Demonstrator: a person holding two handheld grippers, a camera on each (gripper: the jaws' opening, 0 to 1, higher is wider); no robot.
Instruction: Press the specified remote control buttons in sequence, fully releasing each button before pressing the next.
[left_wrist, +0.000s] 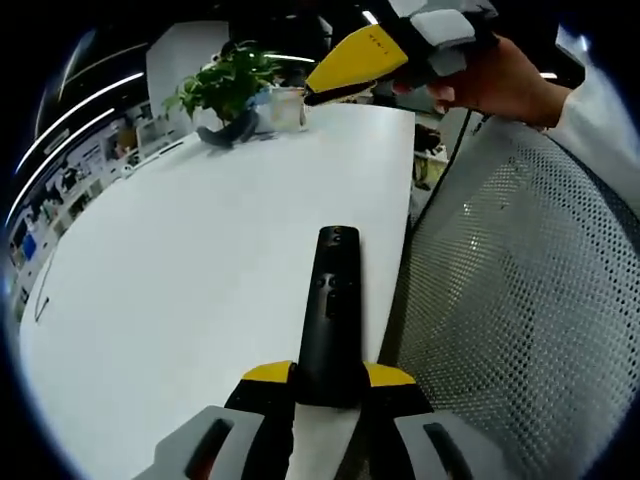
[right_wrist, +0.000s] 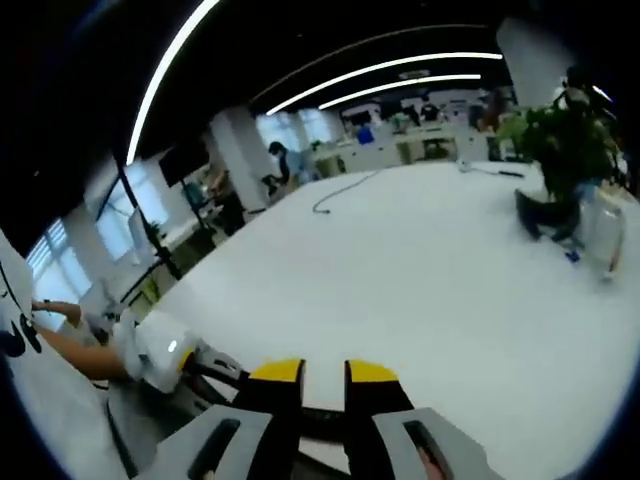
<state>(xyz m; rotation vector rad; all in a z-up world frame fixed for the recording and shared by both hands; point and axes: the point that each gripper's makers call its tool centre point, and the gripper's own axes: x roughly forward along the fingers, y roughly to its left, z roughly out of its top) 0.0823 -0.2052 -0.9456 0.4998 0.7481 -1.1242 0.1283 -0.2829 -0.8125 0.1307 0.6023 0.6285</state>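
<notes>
Between our left gripper (left_wrist: 330, 385) jaws the black remote (left_wrist: 332, 315) is clamped by its near end, buttons up, over the white table (left_wrist: 180, 300). Our right gripper (right_wrist: 322, 380) looks nearly closed and probably empty. We should steady the remote, then press with one yellow tip.

No text, label, brand or number is readable: the remote control's (left_wrist: 331, 320) buttons and the distant wall posters (left_wrist: 95, 155) are too blurred.
</notes>
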